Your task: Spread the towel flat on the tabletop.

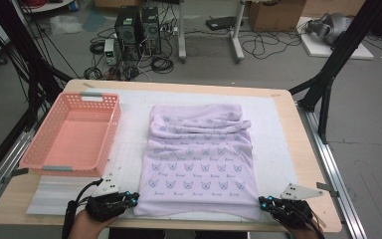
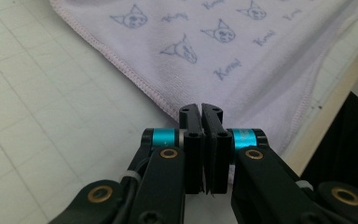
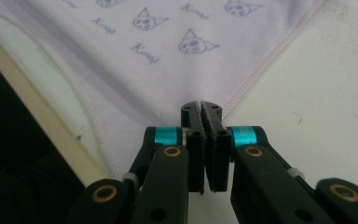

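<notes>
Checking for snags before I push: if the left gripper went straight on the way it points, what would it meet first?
The left gripper is shut on the near corner of the lilac towel, so it would likely push into more towel.

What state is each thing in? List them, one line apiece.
towel: spread flat, bunched at its far end
basket: upright, nothing in it
left gripper: shut on the towel's near left corner
right gripper: shut on the towel's near right corner
</notes>
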### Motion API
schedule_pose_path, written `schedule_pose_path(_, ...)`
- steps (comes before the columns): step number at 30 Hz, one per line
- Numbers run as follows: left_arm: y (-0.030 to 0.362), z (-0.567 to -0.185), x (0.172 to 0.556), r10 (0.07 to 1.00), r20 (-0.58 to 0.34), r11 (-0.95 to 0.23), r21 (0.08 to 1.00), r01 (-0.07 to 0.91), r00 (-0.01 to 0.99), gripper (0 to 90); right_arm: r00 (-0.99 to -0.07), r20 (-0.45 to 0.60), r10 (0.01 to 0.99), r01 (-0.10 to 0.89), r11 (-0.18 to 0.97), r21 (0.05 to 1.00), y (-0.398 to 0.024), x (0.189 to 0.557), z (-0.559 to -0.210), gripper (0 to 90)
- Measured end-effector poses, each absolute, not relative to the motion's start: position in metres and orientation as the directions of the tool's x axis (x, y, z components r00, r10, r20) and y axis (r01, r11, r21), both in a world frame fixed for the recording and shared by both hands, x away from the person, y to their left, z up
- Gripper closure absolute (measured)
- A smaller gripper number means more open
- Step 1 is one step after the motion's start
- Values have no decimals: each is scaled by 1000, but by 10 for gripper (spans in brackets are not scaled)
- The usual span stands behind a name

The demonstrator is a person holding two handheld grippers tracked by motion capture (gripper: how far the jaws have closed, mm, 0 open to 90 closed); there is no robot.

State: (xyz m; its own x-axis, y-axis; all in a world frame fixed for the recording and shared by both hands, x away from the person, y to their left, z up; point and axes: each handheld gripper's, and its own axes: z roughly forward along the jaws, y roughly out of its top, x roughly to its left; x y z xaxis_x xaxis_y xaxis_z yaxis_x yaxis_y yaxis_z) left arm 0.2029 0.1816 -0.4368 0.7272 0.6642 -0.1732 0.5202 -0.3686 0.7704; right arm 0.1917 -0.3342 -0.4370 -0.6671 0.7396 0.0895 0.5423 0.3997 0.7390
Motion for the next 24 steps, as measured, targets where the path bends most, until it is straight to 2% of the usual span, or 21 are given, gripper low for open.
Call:
schedule_pose_path(9, 193, -415, 173, 575, -238, -346, 796, 496, 783, 873, -722, 85, 687, 488, 418, 767, -341, 158, -406, 887)
schedule_pose_path(13, 191, -420, 167, 551, -247, -377, 778, 502, 797, 865, -736, 92, 671, 492, 436, 753, -343, 146, -399, 886)
schedule_pose_path(14, 189, -425, 169, 555, -248, -387, 768, 510, 794, 838, -737, 89, 670, 496, 446, 745, -342, 147, -402, 882)
schedule_pose_path(15, 188, -427, 171, 573, -233, -394, 762, 514, 786, 740, -731, 91, 677, 510, 451, 733, -340, 148, -406, 871)
schedule_pose_path(16, 187, -430, 175, 597, -207, -405, 756, 514, 775, 619, -721, 93, 686, 523, 452, 722, -339, 149, -409, 814)
schedule_pose_path(17, 188, -430, 180, 620, -189, -393, 765, 510, 762, 571, -710, 100, 697, 538, 445, 716, -339, 152, -414, 730)
schedule_pose_path(20, 187, -427, 198, 662, -171, -344, 796, 498, 730, 504, -687, 109, 718, 538, 402, 741, -339, 162, -422, 626)
schedule_pose_path(24, 176, -427, 226, 701, -147, -298, 829, 473, 698, 499, -610, 76, 789, 538, 342, 770, -335, 186, -425, 551)
